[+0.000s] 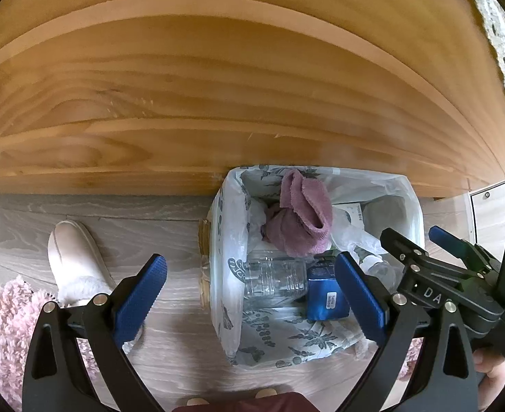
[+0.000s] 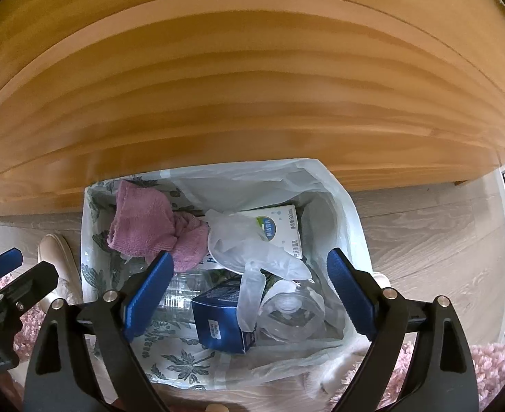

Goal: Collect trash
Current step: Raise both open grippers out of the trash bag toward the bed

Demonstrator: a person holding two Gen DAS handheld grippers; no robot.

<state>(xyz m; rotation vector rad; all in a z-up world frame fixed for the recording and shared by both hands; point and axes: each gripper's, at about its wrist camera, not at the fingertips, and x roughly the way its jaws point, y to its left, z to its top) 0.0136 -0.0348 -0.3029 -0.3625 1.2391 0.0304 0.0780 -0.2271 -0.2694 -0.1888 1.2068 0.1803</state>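
The lined bin (image 2: pixel 324 185) sits tucked against the wooden furniture (image 2: pixel 252 86), already holding a pink cloth (image 2: pixel 142 226), milk carton (image 2: pixel 283 226), blue box (image 2: pixel 221 319), clear bottles and a thin plastic glove (image 2: pixel 249 261). Right gripper (image 2: pixel 249 292) hangs over it, jaws wide and empty, probably post-drop. Left gripper (image 1: pixel 252 302) is spread apart too, holding nothing.

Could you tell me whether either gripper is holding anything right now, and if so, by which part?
Nothing is held. The left gripper and right gripper both hang above the lined bin with jaws wide apart and nothing between them.
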